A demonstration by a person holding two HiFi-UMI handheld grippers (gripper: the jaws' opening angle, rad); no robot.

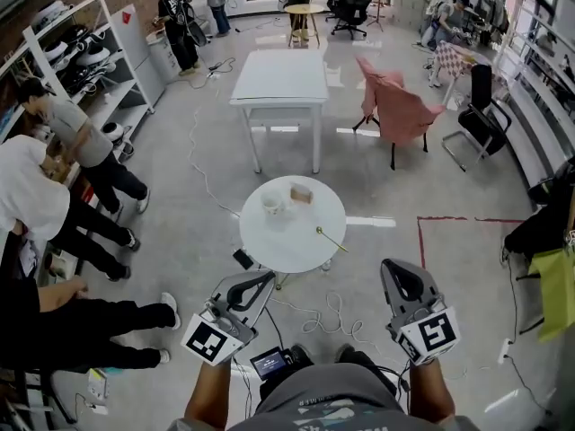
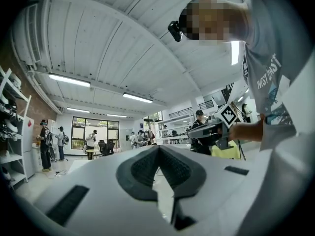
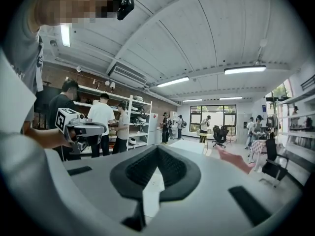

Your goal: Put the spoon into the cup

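Head view: the left gripper (image 1: 267, 277) and the right gripper (image 1: 396, 267) are held out side by side over the floor, both short of the round white table (image 1: 292, 251). The spoon (image 1: 330, 239) lies flat on the table's right part, ahead of the fingers and roughly between the two pairs, well apart from both. Its long axis runs on a diagonal: the small rounded end points up and left toward the table's middle, and the thin handle points down and right toward the rim (the side nearer the right fingers). The cup (image 1: 272, 205) stands upright farther in, beyond the left fingers, apart from the spoon. A small brown block (image 1: 301, 193) sits just beside it to the right.

Left gripper view: the two dark fingers meet at their tips, with nothing between them. They point level across the room, so neither the spoon nor the cup shows here. The right gripper shows off to the right.

Right gripper view: the fingers are pressed together and empty, aimed out over the room, with the left gripper to their left.
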